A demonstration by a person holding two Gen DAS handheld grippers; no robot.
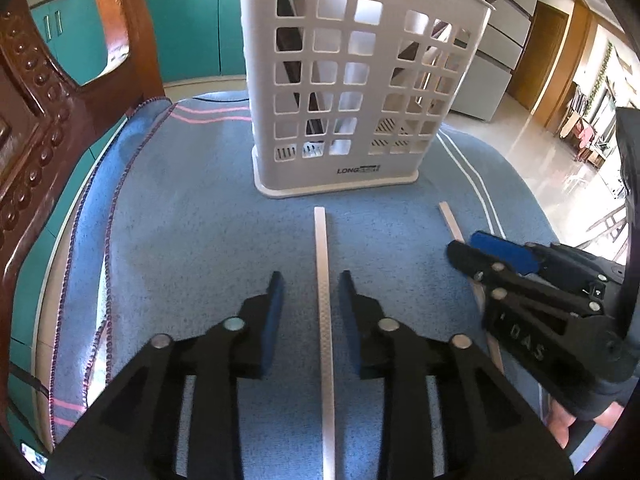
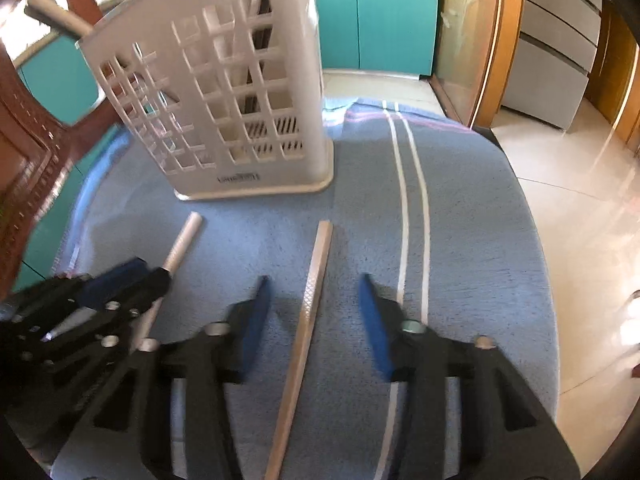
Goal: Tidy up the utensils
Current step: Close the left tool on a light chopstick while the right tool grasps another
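Here each chopstick lies just before the holder, between parted jaws, aligned for gripping: left gripper astride the white chopstick, right gripper astride the tan chopstick, neither clamped.

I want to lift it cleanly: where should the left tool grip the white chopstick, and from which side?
Grip the white chopstick at its textured mid-length, coming from above. It lies flat on the towel, pointing at the holder, and already runs between the left tool's open pads, so closing across its thin width should work.
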